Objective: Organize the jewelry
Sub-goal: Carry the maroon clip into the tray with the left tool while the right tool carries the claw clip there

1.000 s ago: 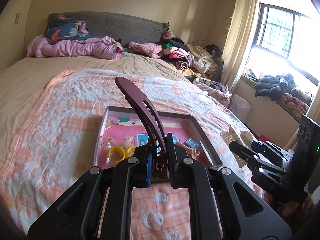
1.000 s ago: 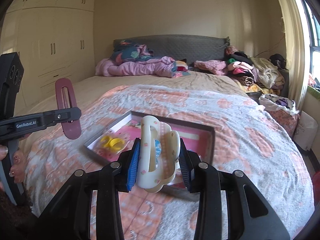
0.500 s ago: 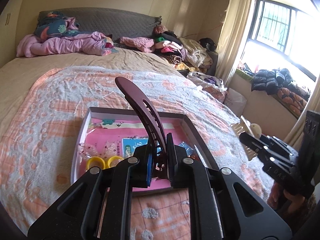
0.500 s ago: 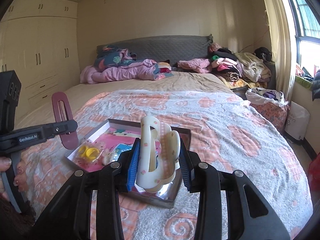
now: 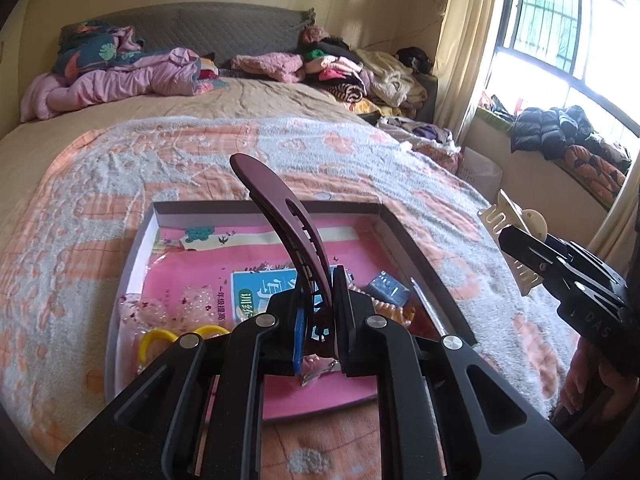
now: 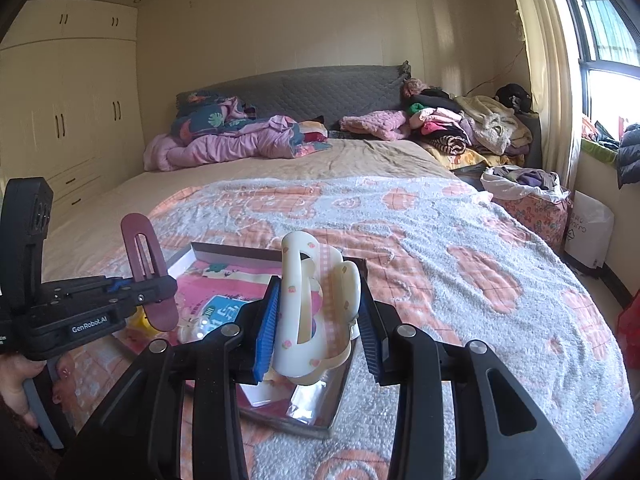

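Note:
A shallow pink-lined tray [image 5: 396, 236] [image 6: 224, 254] lies on the bed. My left gripper [image 5: 320, 320] is shut on a long maroon hair clip [image 5: 280, 216], which curves up over the tray; the same gripper [image 6: 156, 292] and maroon clip [image 6: 146, 256] show at the left of the right wrist view. My right gripper [image 6: 318, 332] is shut on a cream claw clip [image 6: 298, 300] with small pink dots, held above the tray's near right corner; in the left wrist view that gripper [image 5: 516, 256] and cream clip [image 5: 504, 216] sit right of the tray.
Inside the tray lie yellow rings [image 5: 160, 342], a blue card [image 5: 260, 292], a small blue block [image 5: 388, 286] and an orange comb-like piece [image 5: 384, 306]. An orange-and-grey blanket [image 6: 440, 240] covers the bed. Clothes are heaped by the headboard [image 6: 460, 124]. A person's hand [image 6: 16, 380] holds the left gripper's handle.
Both grippers have come closer to the tray and lower, each keeping its clip. The tray now fills more of both views, directly below the maroon clip.

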Tool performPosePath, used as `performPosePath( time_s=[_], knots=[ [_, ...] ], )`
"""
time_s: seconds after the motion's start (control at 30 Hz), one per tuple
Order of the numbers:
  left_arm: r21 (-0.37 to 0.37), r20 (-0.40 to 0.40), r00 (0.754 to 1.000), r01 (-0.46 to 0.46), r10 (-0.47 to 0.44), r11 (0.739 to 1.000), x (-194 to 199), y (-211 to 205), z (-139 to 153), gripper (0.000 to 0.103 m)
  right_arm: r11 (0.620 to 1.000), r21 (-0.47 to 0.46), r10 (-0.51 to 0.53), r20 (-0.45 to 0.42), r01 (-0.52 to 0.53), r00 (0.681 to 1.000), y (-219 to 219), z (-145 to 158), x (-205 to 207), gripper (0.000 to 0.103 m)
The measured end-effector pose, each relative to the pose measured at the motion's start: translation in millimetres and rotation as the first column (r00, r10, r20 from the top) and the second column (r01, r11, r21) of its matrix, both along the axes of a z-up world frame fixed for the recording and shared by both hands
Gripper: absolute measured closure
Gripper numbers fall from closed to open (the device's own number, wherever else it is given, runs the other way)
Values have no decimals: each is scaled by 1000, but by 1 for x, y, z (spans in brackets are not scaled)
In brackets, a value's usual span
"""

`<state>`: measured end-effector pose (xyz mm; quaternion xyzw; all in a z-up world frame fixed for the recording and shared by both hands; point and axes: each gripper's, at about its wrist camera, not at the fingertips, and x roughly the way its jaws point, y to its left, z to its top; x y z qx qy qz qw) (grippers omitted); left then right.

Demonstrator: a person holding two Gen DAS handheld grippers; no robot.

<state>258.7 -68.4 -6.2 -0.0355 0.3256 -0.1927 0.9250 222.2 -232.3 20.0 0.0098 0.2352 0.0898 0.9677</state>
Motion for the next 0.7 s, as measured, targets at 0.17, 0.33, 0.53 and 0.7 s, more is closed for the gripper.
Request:
performPosePath(
  time_s=[0.17, 0.33, 0.53, 0.7],
  knots=[
    [5, -26, 1000, 2, -1, 1000, 9, -2, -12, 97, 1000, -21, 7, -34, -8, 999, 7, -16, 12, 68],
    [-2, -46, 999, -7, 7, 1000, 17, 1, -21, 97, 999, -32, 25, -74, -27, 997, 18, -35, 19, 68],
    [-4, -62, 998, -17, 17, 1000, 23, 5, -28, 97, 997, -57, 55, -100, -61, 993, 34, -55, 21, 68],
    [-6, -75, 997, -18, 17, 1000, 24, 7, -33, 96, 996, -57, 54, -126, -62, 991, 37, -67, 26, 68]
  ],
)
